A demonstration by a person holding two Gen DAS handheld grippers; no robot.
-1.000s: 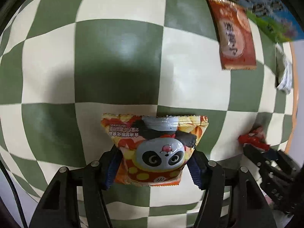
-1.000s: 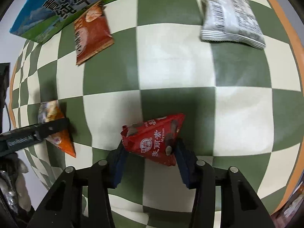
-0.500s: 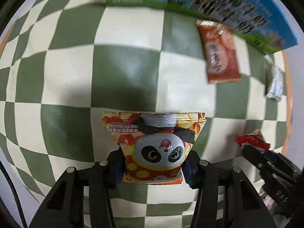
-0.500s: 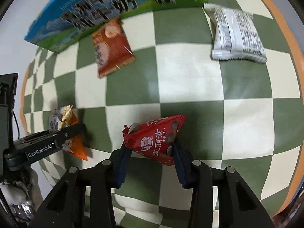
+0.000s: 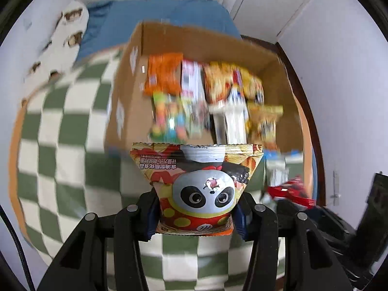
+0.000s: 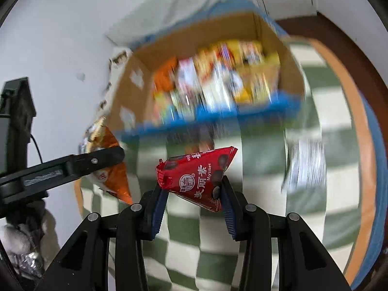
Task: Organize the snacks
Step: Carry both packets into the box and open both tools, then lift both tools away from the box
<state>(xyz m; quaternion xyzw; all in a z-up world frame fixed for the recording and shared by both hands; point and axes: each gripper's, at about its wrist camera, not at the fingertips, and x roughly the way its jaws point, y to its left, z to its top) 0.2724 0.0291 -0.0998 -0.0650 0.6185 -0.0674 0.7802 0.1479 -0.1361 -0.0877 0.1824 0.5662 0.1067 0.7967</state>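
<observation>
My left gripper [image 5: 196, 215] is shut on a panda snack bag [image 5: 197, 186] and holds it in the air in front of an open cardboard box [image 5: 194, 41]. My right gripper [image 6: 194, 201] is shut on a red Mylikes packet [image 6: 196, 177], also lifted, short of the same box [image 6: 194, 38]. The box holds several snack packets [image 5: 206, 97], blurred by motion. In the right wrist view the left gripper's finger [image 6: 72, 167] shows at the left with the panda bag's orange edge [image 6: 114, 169]. The red packet [image 5: 288, 191] shows at the right of the left wrist view.
A green and cream checkered cloth [image 5: 60, 145] covers the table under the box. A white snack packet [image 6: 305, 165] lies on the cloth to the right. A blue bed and a patterned pillow [image 5: 60, 41] are behind the box. White walls stand at the right.
Both grippers have lifted their packets off the cloth and tilted up; the open box with its snacks has come into view ahead. Both grips are unchanged.
</observation>
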